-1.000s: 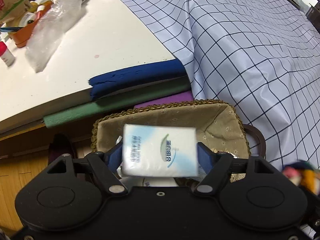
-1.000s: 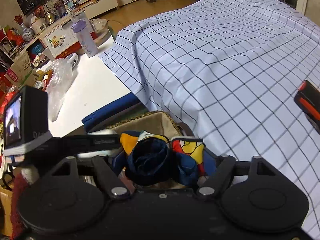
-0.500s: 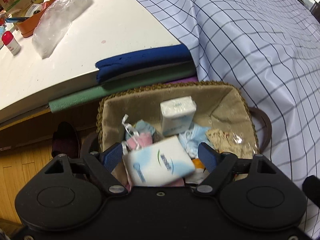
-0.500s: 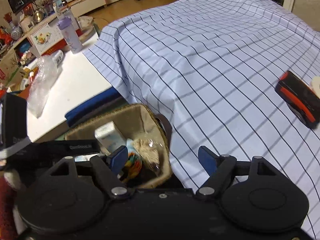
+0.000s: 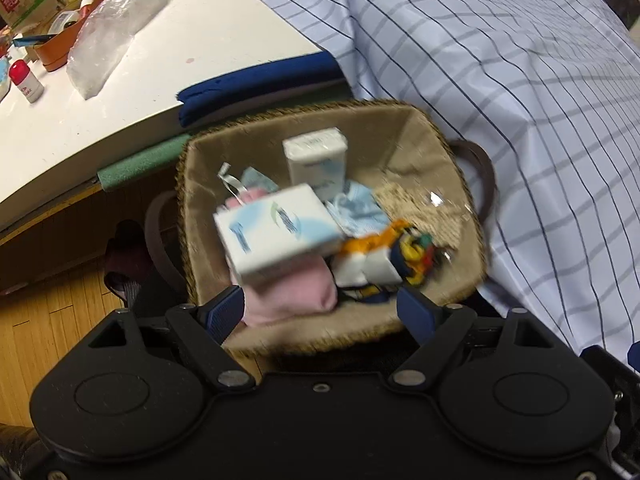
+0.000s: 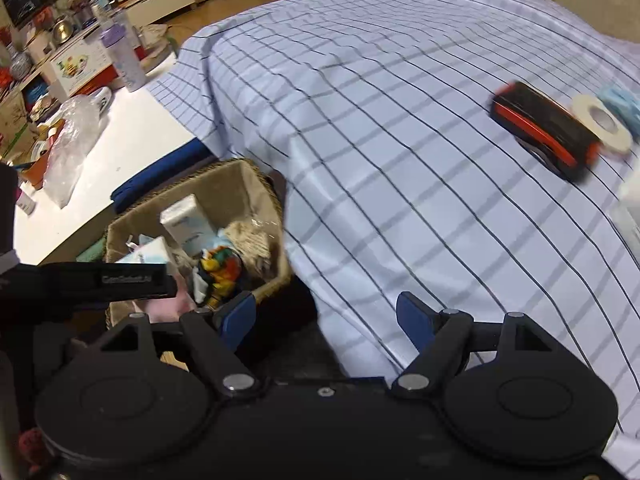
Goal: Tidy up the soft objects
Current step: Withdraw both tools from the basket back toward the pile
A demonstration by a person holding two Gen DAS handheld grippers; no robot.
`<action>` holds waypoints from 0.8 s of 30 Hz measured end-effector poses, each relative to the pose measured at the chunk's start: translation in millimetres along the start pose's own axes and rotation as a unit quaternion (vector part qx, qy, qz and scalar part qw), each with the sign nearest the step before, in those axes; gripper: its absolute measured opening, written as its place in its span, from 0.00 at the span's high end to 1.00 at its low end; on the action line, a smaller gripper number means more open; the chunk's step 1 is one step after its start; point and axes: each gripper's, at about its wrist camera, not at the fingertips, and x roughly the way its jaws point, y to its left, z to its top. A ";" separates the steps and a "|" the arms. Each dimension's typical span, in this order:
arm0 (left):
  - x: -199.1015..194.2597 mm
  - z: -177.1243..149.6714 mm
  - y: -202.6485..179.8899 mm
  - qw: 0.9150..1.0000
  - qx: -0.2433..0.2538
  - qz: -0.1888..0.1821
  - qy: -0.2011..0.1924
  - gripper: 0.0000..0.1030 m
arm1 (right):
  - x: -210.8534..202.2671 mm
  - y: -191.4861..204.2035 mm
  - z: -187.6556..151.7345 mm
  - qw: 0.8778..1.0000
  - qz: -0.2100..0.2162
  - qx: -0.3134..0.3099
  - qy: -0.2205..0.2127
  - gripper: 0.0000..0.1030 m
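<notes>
Below the white table's edge, a brown woven basket with a beige cloth lining (image 5: pixel 404 128) sits beside the blue-checked cloth (image 5: pixel 500 92), already holding a white-and-blue tissue packet (image 5: pixel 276 234) lying on a pink soft bundle (image 5: pixel 292 294), a second upright white packet (image 5: pixel 316 156), a pale blue face mask (image 5: pixel 356 208) and a multicoloured rolled sock (image 5: pixel 408 252). The left tongs (image 5: pixel 320 312) hang over the basket, jaws opening, nothing pinched between them. The right tongs (image 6: pixel 326 318) stand spread and empty above the cloth's edge. Much seems sorted; a fluffy pale blue item (image 6: pixel 622 100) on the cloth, beside a red-and-black case (image 6: pixel 544 132) and a white tape roll (image 6: pixel 600 120), looks left to collect.
</notes>
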 end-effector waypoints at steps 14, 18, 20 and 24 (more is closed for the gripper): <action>-29.2 -42.8 -76.5 0.995 0.092 -0.036 0.006 0.21 | -45.2 -108.0 -53.6 0.994 -0.040 0.104 -0.011 0.25; -36.3 -51.0 -102.2 0.991 0.125 -0.038 0.000 0.20 | -59.2 -144.2 -61.9 0.988 -0.052 0.143 -0.022 0.25; -39.1 -53.4 -115.0 0.989 0.141 -0.040 -0.002 0.20 | -66.7 -161.3 -64.3 0.985 -0.059 0.160 -0.030 0.25; -42.8 -57.1 -139.5 0.984 0.170 -0.043 -0.006 0.20 | -81.0 -191.1 -65.7 0.978 -0.074 0.191 -0.051 0.24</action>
